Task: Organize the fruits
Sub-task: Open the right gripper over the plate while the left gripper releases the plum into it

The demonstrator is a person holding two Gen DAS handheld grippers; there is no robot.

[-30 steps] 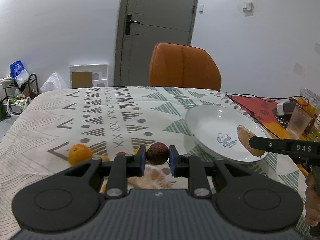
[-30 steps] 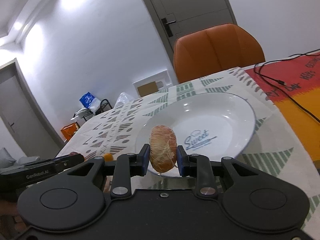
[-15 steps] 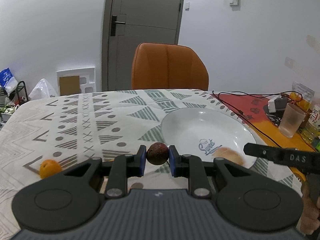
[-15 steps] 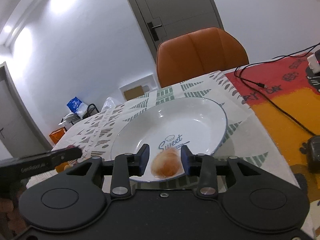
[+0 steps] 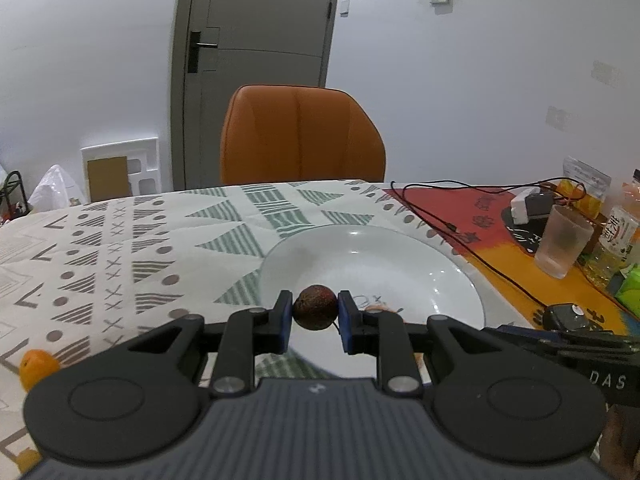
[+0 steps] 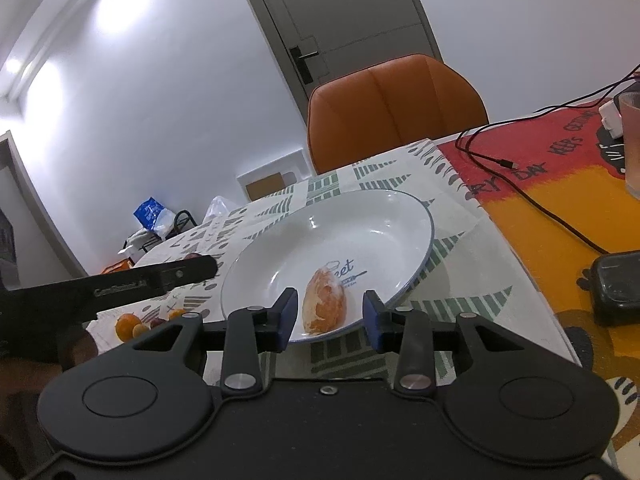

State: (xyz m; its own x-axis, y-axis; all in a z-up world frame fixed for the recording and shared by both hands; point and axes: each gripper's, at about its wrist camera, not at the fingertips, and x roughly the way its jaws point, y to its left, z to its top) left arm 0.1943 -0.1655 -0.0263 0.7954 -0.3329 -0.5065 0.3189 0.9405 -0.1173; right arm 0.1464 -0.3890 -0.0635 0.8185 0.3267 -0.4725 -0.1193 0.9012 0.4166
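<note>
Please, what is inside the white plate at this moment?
One peeled orange-white fruit piece lies in the white plate near its front rim, free between the open right claw. The claw body covers the nearest rim, so anything there cannot be seen.

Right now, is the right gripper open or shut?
Open. The right gripper has its blue pads spread wide, with clear gaps either side of the peeled orange piece, which lies on the white plate.

My left gripper [image 5: 315, 316] is clamped on a small dark round fruit [image 5: 315, 313], held above the near rim of the white plate [image 5: 440, 276]. My right gripper [image 6: 330, 316] hangs spread wide over that plate's near edge, holding nothing.
</note>
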